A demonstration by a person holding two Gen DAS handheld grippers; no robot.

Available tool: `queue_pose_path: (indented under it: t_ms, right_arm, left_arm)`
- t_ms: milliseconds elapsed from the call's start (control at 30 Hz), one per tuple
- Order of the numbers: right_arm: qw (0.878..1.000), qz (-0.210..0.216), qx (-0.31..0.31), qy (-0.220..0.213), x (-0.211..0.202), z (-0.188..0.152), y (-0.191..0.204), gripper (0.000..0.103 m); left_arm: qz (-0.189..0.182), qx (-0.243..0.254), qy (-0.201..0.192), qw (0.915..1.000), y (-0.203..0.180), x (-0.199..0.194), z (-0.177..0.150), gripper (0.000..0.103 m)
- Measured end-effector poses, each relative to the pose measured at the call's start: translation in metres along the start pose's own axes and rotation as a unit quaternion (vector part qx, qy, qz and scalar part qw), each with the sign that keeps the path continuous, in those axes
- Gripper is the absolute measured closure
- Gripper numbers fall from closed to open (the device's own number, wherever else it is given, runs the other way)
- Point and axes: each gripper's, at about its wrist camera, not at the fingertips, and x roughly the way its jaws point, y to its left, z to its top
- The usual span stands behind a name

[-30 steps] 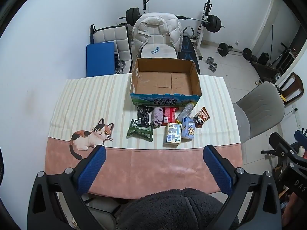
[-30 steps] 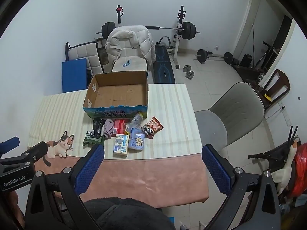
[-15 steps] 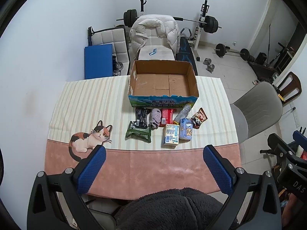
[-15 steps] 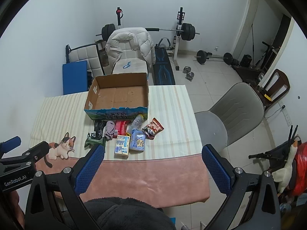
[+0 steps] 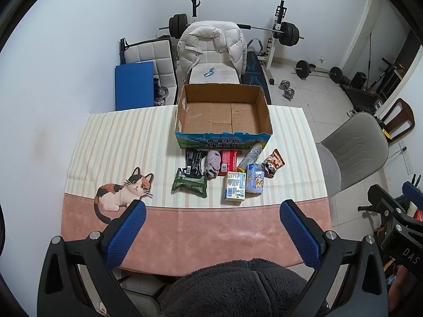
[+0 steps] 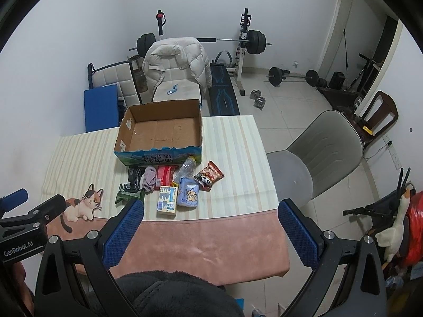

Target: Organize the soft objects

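An open, empty cardboard box (image 5: pixel 224 113) (image 6: pixel 161 132) stands at the far side of the table. In front of it lies a cluster: a green pack (image 5: pixel 189 183), a black pack (image 5: pixel 194 159), a purple cloth (image 5: pixel 213 162) (image 6: pixel 149 178), a red pack (image 5: pixel 228 158), a crushed bottle (image 5: pixel 251 155), a snack bag (image 5: pixel 272 162), a blue tissue pack (image 5: pixel 255 182) (image 6: pixel 188 192) and a white carton (image 5: pixel 234 186) (image 6: pixel 167 200). My left gripper (image 5: pixel 211 233) and my right gripper (image 6: pixel 210 233) are open and empty, high above the near table edge.
The table has a striped and pink cloth (image 5: pixel 119 142) with a cat print (image 5: pixel 124 194). A grey chair (image 5: pixel 351 155) stands at the right. A chair with a white jacket (image 5: pixel 211 45), a blue mat (image 5: pixel 134 84) and weights (image 5: pixel 288 30) are behind the table.
Both views have drawn back and up a little, so the table and box look slightly smaller and farther. Nothing on the table has moved. Both grippers stay open.
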Motion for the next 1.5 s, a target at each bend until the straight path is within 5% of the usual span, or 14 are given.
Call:
queue_pose_path:
  t_ms: [1500]
  right_arm:
    - [1.0, 0.005, -0.01, -0.028, -0.014, 0.006, 0.005, 0.0]
  left_arm:
    - [-0.005, -0.008, -0.028, 0.9996, 0.0, -0.014, 0.004, 0.0]
